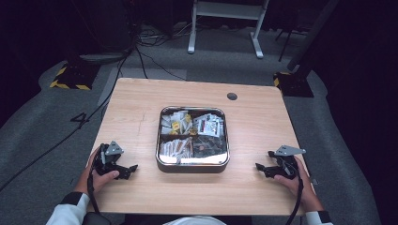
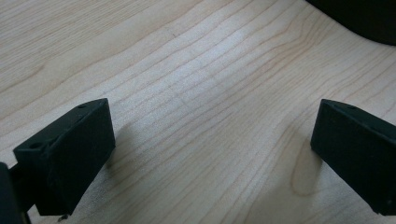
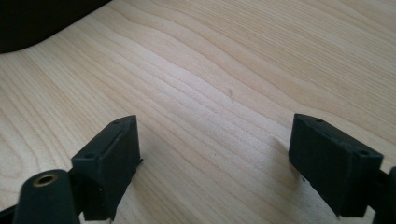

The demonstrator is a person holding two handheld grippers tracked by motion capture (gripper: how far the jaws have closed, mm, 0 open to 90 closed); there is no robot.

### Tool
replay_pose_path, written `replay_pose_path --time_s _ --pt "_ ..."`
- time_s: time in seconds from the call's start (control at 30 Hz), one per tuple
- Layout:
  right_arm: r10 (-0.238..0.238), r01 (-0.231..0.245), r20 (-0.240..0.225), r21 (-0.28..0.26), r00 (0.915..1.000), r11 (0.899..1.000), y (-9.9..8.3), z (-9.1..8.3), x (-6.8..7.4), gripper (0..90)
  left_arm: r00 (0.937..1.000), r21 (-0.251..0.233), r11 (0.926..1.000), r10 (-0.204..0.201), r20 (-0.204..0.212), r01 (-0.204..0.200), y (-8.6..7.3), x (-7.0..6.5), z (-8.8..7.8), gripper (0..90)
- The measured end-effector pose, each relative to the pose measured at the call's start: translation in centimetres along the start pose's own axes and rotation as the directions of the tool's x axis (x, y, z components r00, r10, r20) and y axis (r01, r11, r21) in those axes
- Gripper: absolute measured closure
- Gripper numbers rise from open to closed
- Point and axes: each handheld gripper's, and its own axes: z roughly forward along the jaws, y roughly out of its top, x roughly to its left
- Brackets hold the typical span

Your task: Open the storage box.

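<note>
- table (image 1: 136,108): light wood, takes the middle of the high view, dark grey floor all round it. Bare except for one tray and the two tools, so judged a cleared work area, nothing to knock over.
- tray (image 1: 159,140): square metal tray with rounded corners, centre of the high view, a cross divider making four compartments. Sits square to the table edge and midway between the two hands, probably so either side can reach in equally.
- packets (image 1: 209,124): small wrapped sachets. White and yellow ones upper left compartment, white with dark print upper right, pale sticks lower left, darker brownish ones lower right. Kept by kind, one sort per compartment; too small to read labels.
- left gripper (image 1: 133,168): lower left of the high view, held in a hand at the near table edge, tips turned toward the tray. Left gripper view: its fingers (image 2: 70,158) spread wide, bare wood between, nothing pinched. Well apart from the tray, only a dark corner at the upper right of that view.
- right gripper (image 1: 258,166): lower right of the high view, mirrored pose, tips toward the tray. Right gripper view: fingers (image 3: 109,163) spread wide, empty, low over the wood.
- Judgement: both tools parked either side, opened up and aimed inward, looks like a ready pose for going into the tray. No packet touched.
</note>
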Motion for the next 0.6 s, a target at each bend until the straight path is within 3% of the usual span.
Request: replay_pose_path --time_s 0.3,0.53,0.6 --pt "0.028 -0.028 0.034 0.005 0.9990 1.000 0.11 0.12 0.13 15.2 1.0000 -0.001 1.0000 -0.001 -0.003 0.001 0.00 -0.02 0.00 0.1" --pt "0.007 -0.007 0.009 0.045 0.9999 0.999 0.48 -0.01 -0.21 15.6 0.9999 0.001 1.0000 -0.008 -0.008 0.008 -0.03 -0.09 -0.03 0.1" --pt "-0.003 0.001 0.021 0.054 0.9998 0.999 0.74 -0.01 -0.31 17.1 0.9999 0.001 1.0000 -0.009 -0.008 0.009 -0.04 -0.10 -0.04 0.1"
